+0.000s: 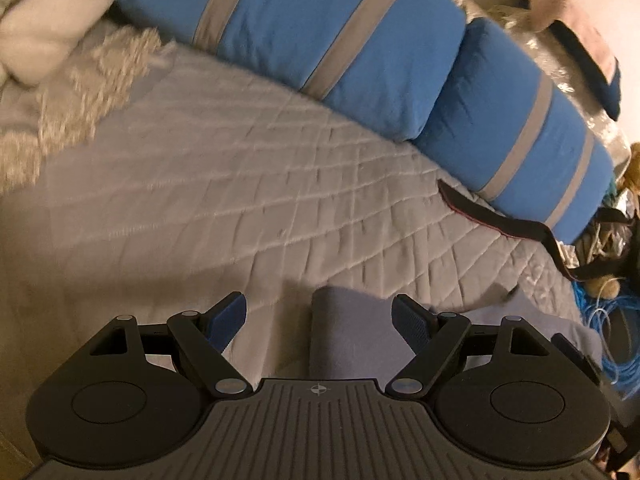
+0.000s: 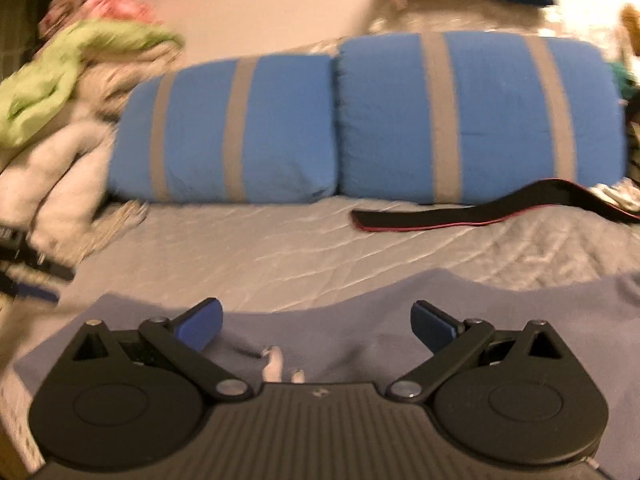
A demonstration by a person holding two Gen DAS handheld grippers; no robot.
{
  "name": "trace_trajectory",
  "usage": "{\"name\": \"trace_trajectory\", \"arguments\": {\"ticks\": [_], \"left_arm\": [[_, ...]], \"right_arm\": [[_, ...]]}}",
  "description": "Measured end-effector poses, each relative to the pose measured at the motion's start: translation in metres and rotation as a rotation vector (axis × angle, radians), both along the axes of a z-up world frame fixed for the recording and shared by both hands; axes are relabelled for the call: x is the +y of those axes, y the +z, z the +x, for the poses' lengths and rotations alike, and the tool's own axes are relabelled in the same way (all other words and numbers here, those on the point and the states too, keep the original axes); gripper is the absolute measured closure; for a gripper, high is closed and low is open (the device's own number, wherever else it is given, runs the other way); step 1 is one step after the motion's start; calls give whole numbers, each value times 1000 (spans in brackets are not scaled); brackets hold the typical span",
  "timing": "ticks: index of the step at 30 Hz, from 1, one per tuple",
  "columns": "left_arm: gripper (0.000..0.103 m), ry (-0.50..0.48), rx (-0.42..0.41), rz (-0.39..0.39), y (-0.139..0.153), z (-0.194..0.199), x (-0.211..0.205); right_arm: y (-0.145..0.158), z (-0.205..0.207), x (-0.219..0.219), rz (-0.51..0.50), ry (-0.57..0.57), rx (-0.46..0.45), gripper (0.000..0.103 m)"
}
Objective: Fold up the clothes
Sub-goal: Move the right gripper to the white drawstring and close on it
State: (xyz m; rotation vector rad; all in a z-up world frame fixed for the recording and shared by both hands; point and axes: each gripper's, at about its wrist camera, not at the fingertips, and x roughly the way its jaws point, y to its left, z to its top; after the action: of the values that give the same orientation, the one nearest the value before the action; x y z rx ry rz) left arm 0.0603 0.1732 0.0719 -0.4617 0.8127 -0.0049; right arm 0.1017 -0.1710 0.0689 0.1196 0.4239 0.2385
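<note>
Both claws released, pads apart, nothing gripped. Left claw [image 1: 320, 320] hangs over the near-left corner of a grey-blue garment [image 2: 360, 320] lying flat on the quilted bed [image 1: 240, 180]; right claw [image 2: 318, 324] hangs above its middle. Two striped blue pillows [image 2: 340, 120] behind, black strap [image 2: 460, 212] just in front of them.

bed [image 2: 320, 240]: grey quilted cover | far: two blue pillows [image 2: 476, 116] with grey stripes, against pale wall [image 2: 272, 8] | light: warm, dim
</note>
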Motion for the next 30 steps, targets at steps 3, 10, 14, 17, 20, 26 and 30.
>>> {"name": "trace_trajectory", "arguments": {"ticks": [3, 10, 14, 17, 20, 26, 30], "left_arm": [[24, -1, -8, 3, 2, -3, -2], [24, -7, -22, 29, 10, 3, -17], [24, -21, -26, 43, 11, 4, -26], [24, -22, -25, 38, 11, 4, -27], [24, -21, -24, 40, 10, 3, -27], [24, -13, -20, 42, 10, 3, -26], [24, -12, -19, 44, 10, 3, -26]], "right_arm": [[2, -1, -6, 23, -56, 60, 0], [-11, 4, -28, 309, 122, 283, 0], [-23, 5, -35, 431, 189, 391, 9], [-27, 2, -35, 511, 244, 435, 20], [-35, 5, -34, 567, 242, 483, 34], [-38, 7, -24, 546, 236, 476, 80], [-36, 2, -18, 508, 248, 452, 98]]}}
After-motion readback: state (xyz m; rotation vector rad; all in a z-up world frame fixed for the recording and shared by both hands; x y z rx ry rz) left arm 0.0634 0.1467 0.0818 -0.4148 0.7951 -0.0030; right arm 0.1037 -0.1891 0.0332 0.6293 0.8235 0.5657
